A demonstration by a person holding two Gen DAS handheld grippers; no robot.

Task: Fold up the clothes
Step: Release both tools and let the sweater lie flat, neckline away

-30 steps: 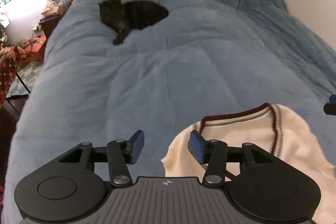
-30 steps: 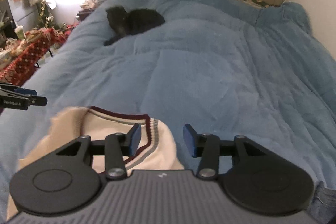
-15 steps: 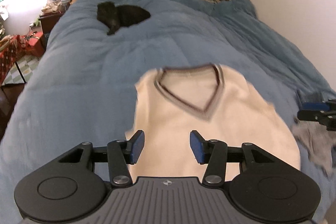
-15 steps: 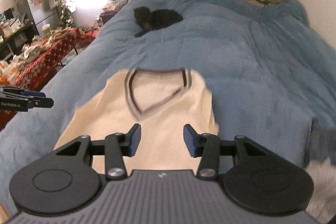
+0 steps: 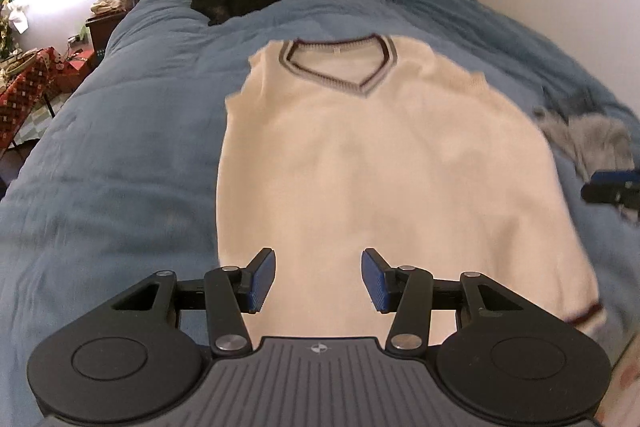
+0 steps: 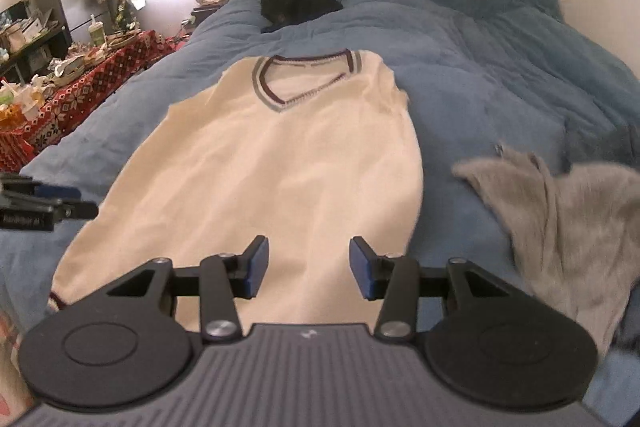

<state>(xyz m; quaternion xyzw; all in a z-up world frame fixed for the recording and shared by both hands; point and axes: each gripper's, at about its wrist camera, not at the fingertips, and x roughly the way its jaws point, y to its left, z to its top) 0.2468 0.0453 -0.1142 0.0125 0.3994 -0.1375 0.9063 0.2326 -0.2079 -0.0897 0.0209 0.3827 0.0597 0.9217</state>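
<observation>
Each gripper, left (image 5: 318, 279) and right (image 6: 306, 267), has black linkage arms with silver screws, blue pads (image 5: 262, 279) on its fingertips, round black discs and a ribbed grey body.

The cream vest's (image 5: 380, 167) near hem hides behind each tool body, and the grey garment (image 6: 568, 223) is motion-blurred.

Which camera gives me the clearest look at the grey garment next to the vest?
The right wrist view: the grey garment lies crumpled, large and nearly whole right of the cream vest. The left wrist view shows only a small blurred patch at its right edge.
</observation>
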